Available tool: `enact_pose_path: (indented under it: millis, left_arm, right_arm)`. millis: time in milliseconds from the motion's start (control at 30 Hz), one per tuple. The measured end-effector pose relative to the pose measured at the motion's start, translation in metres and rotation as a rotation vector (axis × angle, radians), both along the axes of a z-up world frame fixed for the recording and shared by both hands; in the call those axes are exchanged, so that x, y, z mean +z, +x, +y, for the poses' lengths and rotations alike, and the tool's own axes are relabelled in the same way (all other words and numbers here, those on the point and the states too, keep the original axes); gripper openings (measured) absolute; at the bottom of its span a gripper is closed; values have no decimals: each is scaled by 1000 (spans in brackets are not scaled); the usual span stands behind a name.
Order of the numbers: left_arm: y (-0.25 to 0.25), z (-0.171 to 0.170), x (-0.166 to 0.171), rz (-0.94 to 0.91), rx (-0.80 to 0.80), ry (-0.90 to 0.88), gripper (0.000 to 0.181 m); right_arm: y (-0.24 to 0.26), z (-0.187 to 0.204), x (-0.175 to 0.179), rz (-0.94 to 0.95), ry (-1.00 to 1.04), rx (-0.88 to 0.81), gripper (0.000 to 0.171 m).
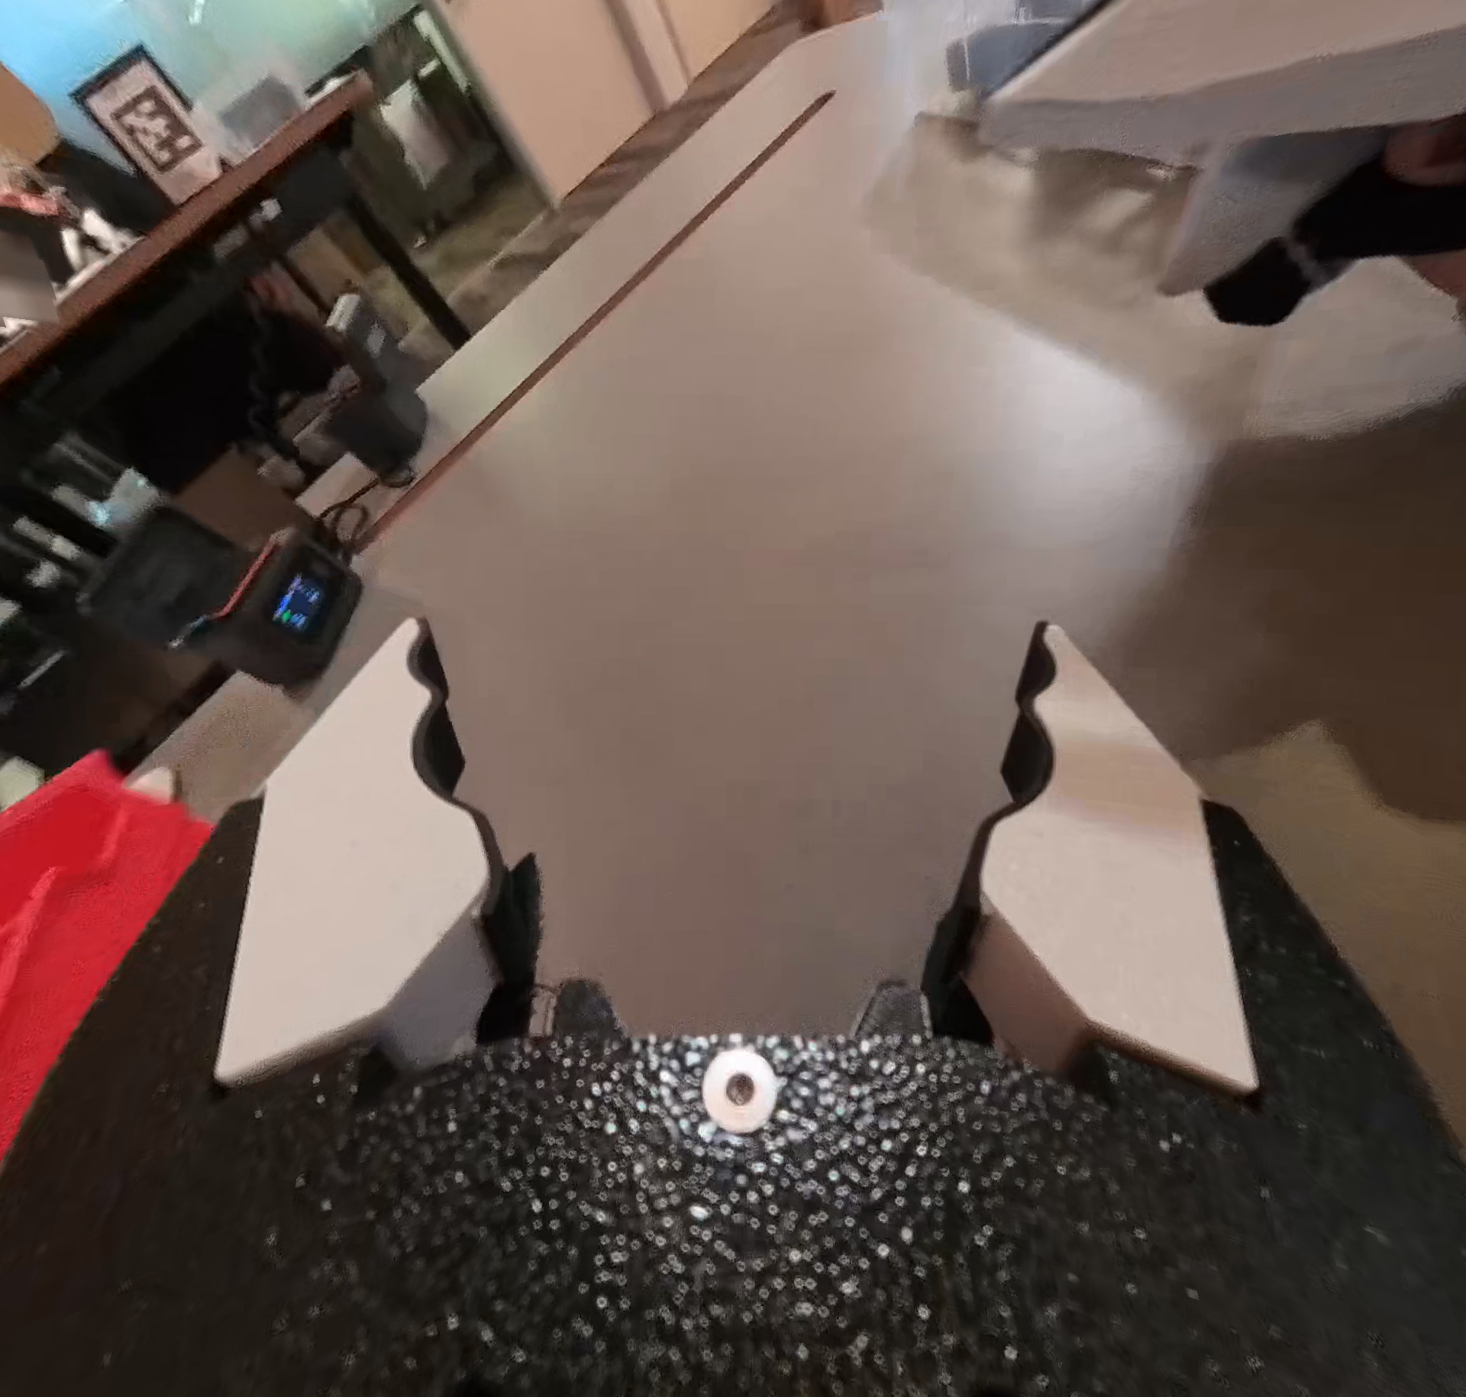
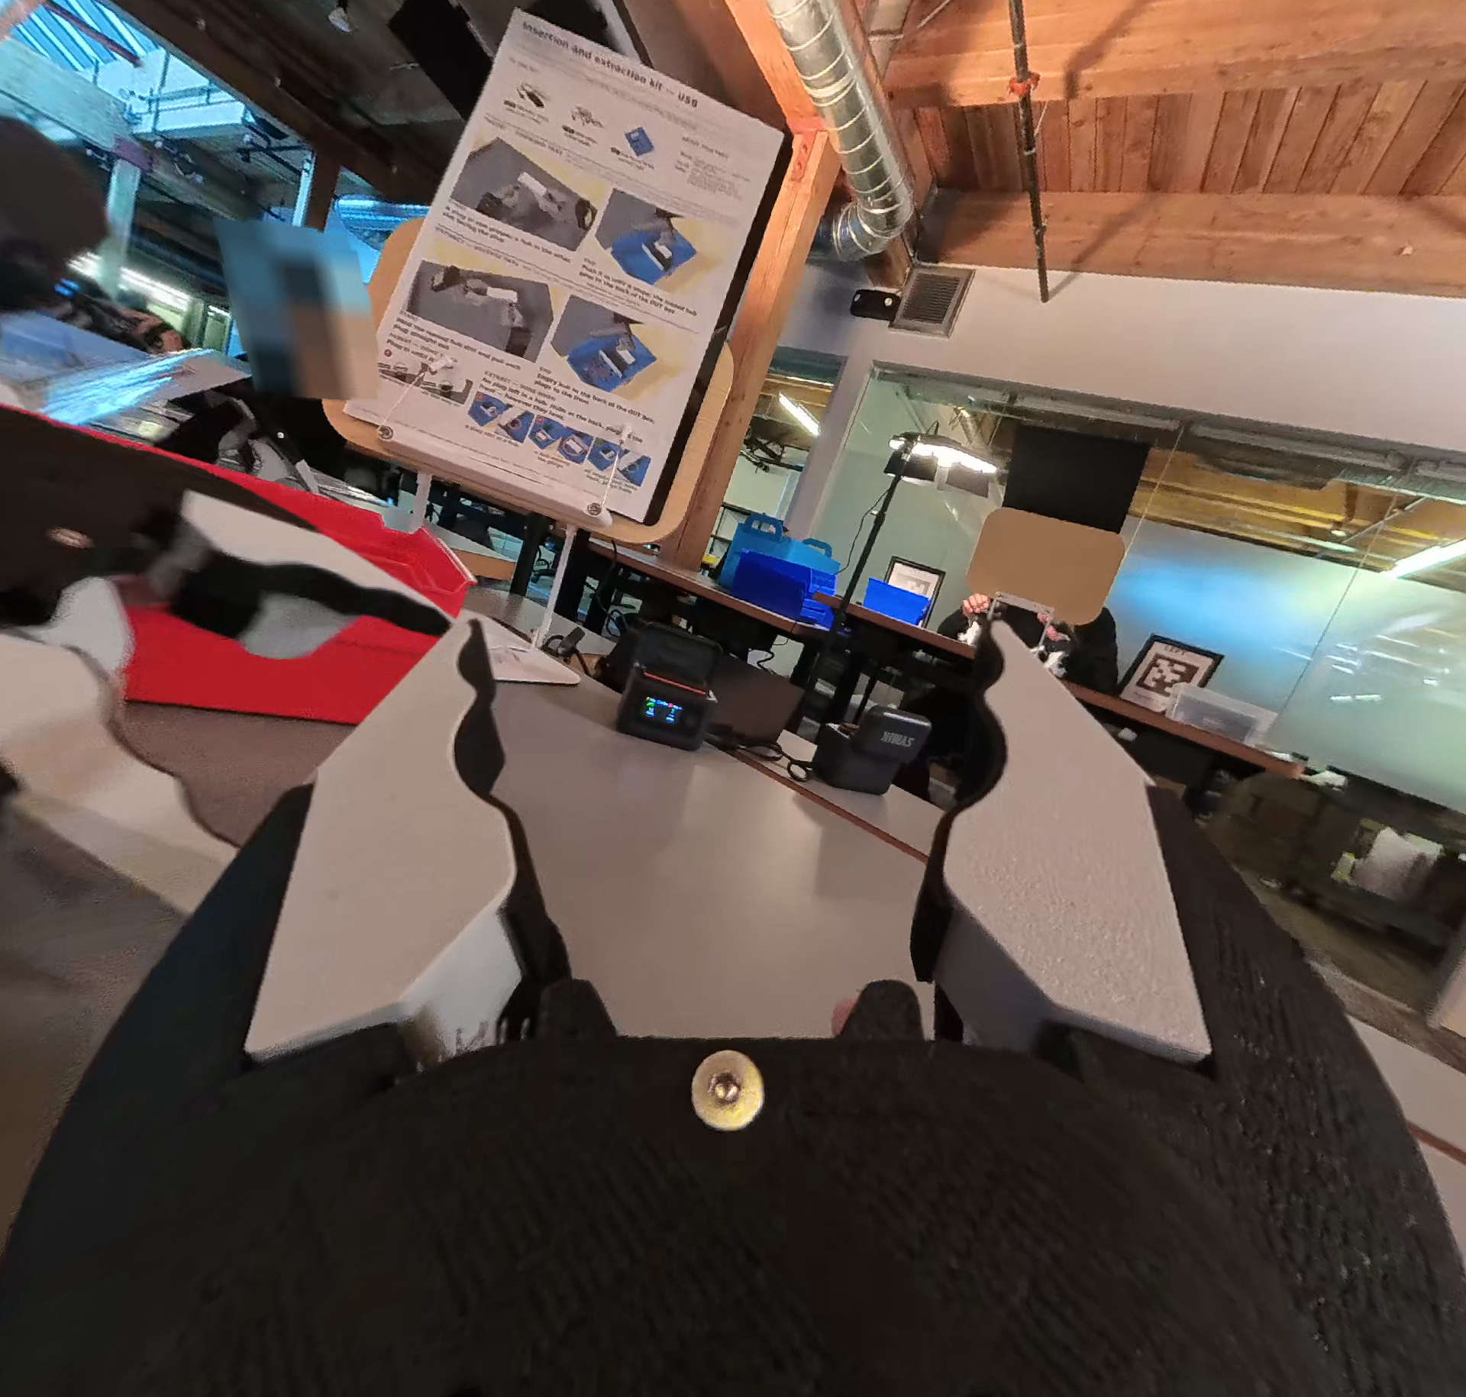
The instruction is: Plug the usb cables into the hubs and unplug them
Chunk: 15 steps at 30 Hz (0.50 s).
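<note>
Gaping wide, both grippers' fingers [image 1: 444, 732] [image 2: 1055, 804] hold nothing (table [image 1: 754, 447] beneath).

The right gripper [image 2: 730, 637], with pale grey wavy-edged fingers [image 2: 412, 827] on a black textured body, is pointing across a light grey worktop [image 2: 682, 843] with its jaws standing wide apart and nothing between them. The other gripper [image 2: 198, 605], blurred, is showing at the left. Behind it a red plastic bin [image 2: 262, 669] is sitting near the worktop's left edge. A white printed instruction sheet [image 2: 571, 264] is leaning on a stand toward the far edge. A small black box with a lit screen [image 2: 666, 704] and a dark grey case [image 2: 869, 748] are sitting at the far edge, near each other. Blue bins [image 2: 781, 566] are sitting on a table beyond.
</note>
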<state>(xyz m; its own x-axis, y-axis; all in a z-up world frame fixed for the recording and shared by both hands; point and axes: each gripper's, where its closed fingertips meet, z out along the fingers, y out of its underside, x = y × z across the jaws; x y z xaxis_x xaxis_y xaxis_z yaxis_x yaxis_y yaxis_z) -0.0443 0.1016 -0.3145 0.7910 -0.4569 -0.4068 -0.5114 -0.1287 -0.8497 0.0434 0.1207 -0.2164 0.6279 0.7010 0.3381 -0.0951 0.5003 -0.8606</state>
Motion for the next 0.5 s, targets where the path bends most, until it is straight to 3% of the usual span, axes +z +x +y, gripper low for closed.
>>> enact_pose_path:
  millis: [167,267,400,500]
  left_arm:
    - [-35,-60,52,-27,167,144,124]
    - [-64,-94,69,-158,215,118,137]
    - [-145,-128,61,-55,500,59,140]
    - [-196,-143,35,71,634,0,121]
  right_arm:
    - [5,8,-4,1,-52,-33,108]
    - [14,7,3,57,-56,-27,97]
    - [16,7,5,57,-44,-35,90]
    - [13,7,2,47,-65,-17,90]
